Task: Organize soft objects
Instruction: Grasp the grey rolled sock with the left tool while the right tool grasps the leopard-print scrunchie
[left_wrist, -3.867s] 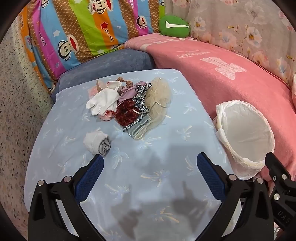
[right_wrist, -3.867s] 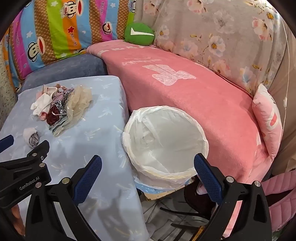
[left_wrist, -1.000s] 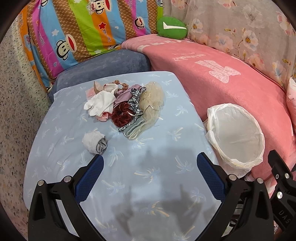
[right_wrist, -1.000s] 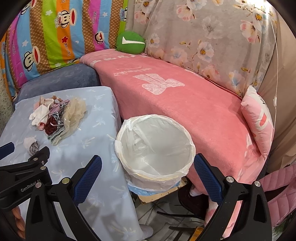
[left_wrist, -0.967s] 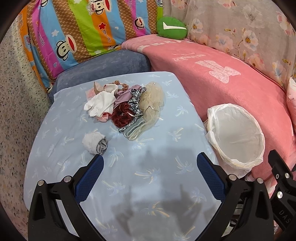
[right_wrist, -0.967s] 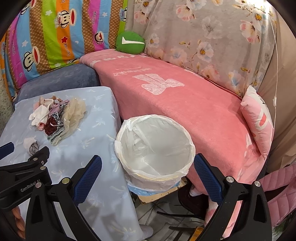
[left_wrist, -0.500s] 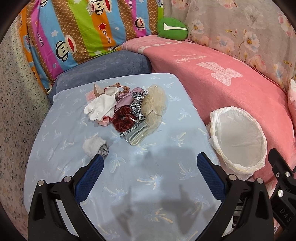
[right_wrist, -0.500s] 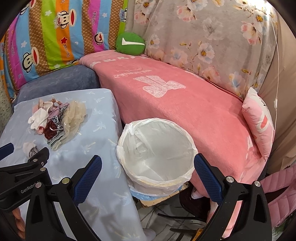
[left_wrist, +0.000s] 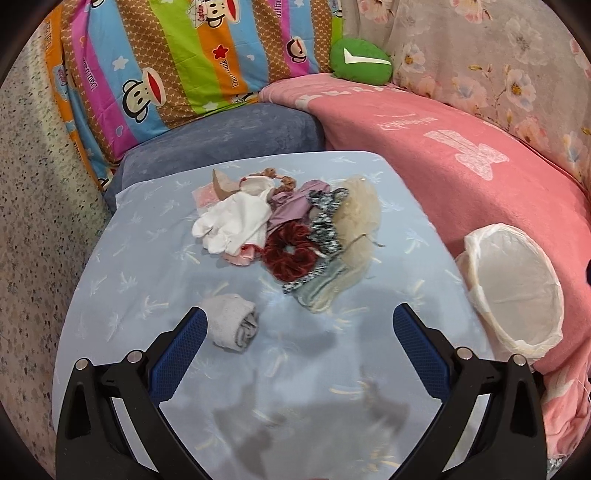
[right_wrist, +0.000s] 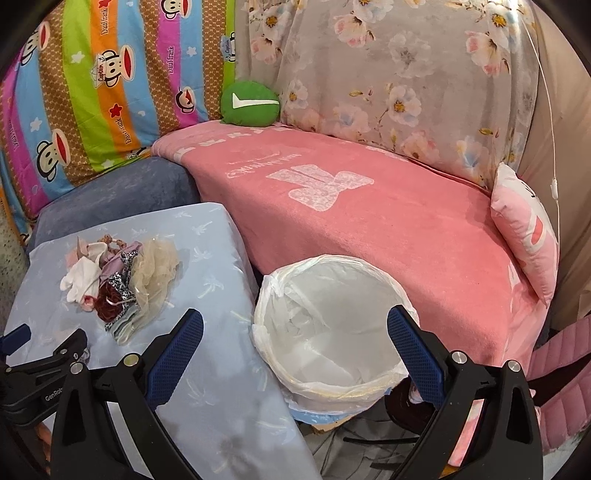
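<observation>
The left gripper (left_wrist: 295, 325) had closed in low over the light-blue palm-print tablecloth (left_wrist: 147, 258), its spread, empty jaws bracketing the rolled grey-white sock (left_wrist: 232, 326), so pickup 1 looked imminent. The right gripper (right_wrist: 295, 326) hovered, jaws wide and empty, above the white-lined round bin (right_wrist: 332, 325).
</observation>
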